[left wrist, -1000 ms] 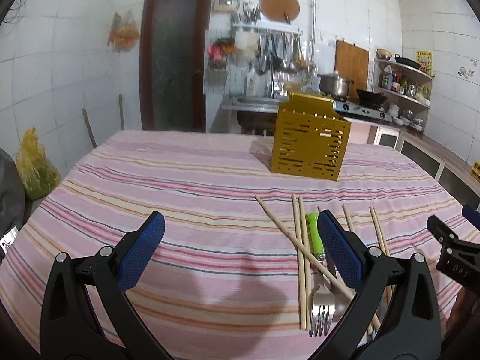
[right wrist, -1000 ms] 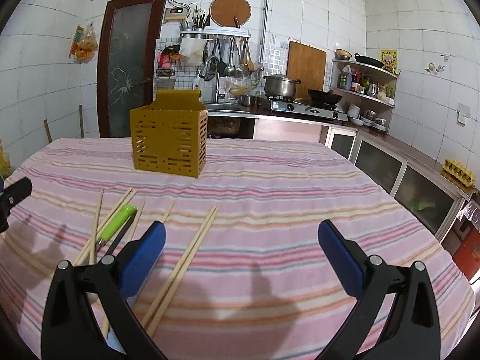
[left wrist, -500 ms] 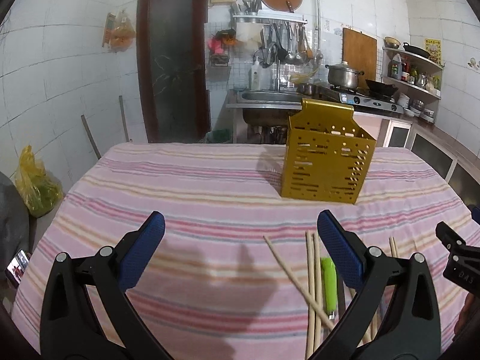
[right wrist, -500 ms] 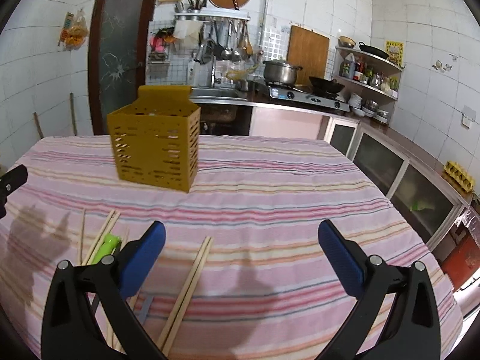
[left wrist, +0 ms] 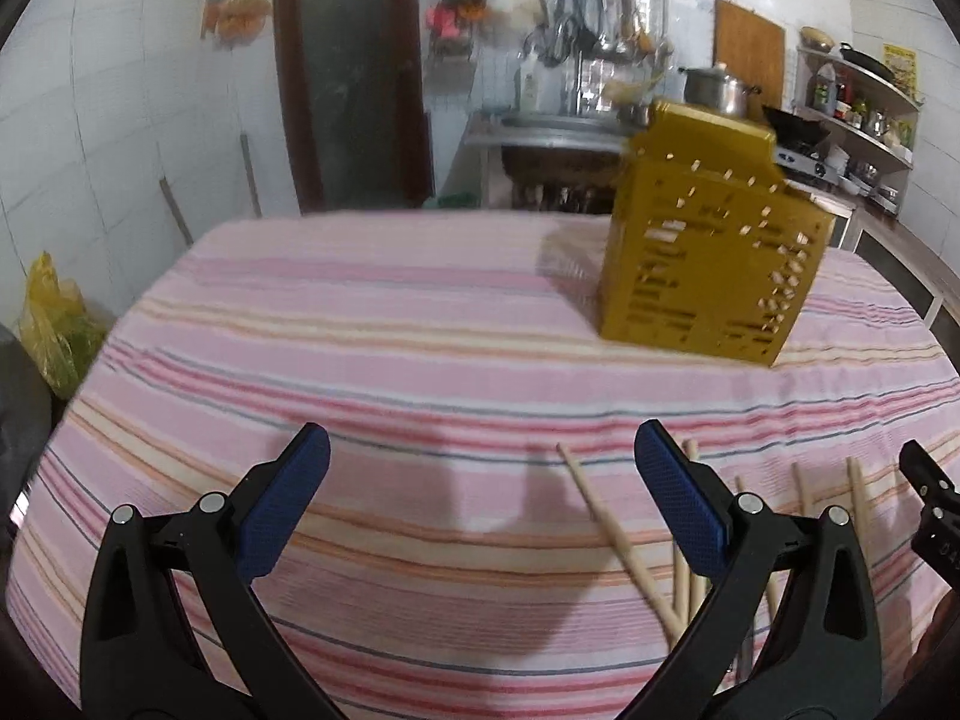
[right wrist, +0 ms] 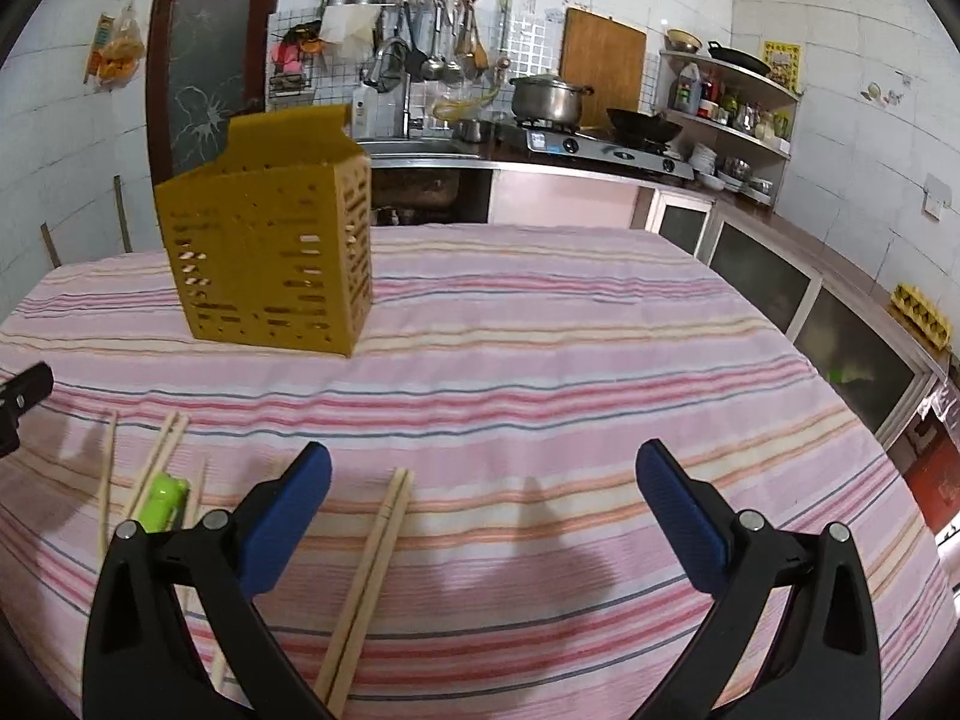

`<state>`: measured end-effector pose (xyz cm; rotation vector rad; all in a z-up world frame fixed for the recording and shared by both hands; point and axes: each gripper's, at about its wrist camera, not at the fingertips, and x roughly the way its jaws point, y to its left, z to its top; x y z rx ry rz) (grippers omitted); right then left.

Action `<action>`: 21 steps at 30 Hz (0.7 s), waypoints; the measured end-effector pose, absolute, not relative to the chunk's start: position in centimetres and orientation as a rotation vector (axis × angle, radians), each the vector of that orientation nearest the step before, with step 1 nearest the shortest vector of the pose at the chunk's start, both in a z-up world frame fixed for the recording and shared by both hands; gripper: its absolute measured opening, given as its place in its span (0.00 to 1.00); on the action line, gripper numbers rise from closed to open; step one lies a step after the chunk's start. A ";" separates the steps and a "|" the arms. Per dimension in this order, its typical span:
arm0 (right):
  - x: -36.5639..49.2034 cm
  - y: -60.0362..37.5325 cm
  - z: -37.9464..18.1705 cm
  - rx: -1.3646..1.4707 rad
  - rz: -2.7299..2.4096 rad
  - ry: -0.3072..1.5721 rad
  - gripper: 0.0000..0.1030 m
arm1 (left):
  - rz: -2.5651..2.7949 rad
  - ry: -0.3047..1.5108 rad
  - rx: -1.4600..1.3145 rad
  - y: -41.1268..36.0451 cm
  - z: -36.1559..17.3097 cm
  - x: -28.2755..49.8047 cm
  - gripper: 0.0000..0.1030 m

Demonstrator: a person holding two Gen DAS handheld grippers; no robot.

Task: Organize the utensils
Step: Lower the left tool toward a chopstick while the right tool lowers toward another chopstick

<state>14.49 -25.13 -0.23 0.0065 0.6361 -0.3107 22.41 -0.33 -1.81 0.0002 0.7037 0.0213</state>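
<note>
My left gripper (left wrist: 480, 504) and right gripper (right wrist: 483, 507) are black, with deep blue textured pads (right wrist: 288, 525). Under them the cloth (right wrist: 540, 360) is pale pink, striped in red, orange, cream and thin grey lines. The caddy (right wrist: 270, 264) is mustard yellow, its walls pierced with rows of slots and small holes. The chopsticks (right wrist: 366, 576) are light tan wood. One handle (right wrist: 161, 498) is bright lime green. The wall (right wrist: 840, 12) is white tile, the door (right wrist: 204, 54) dark brown around grey glass with a scratched flower pattern.
</note>
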 end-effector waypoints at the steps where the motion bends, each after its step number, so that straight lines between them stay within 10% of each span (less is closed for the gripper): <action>1: 14.6 -25.1 -0.6 0.001 -0.314 0.644 0.96 | 0.018 0.719 -0.006 -0.3 -2.4 22.5 0.95; 21: 15.0 -25.2 -2.6 -0.008 -0.366 0.773 0.96 | -0.011 0.835 0.017 -2.3 -5.7 24.1 0.95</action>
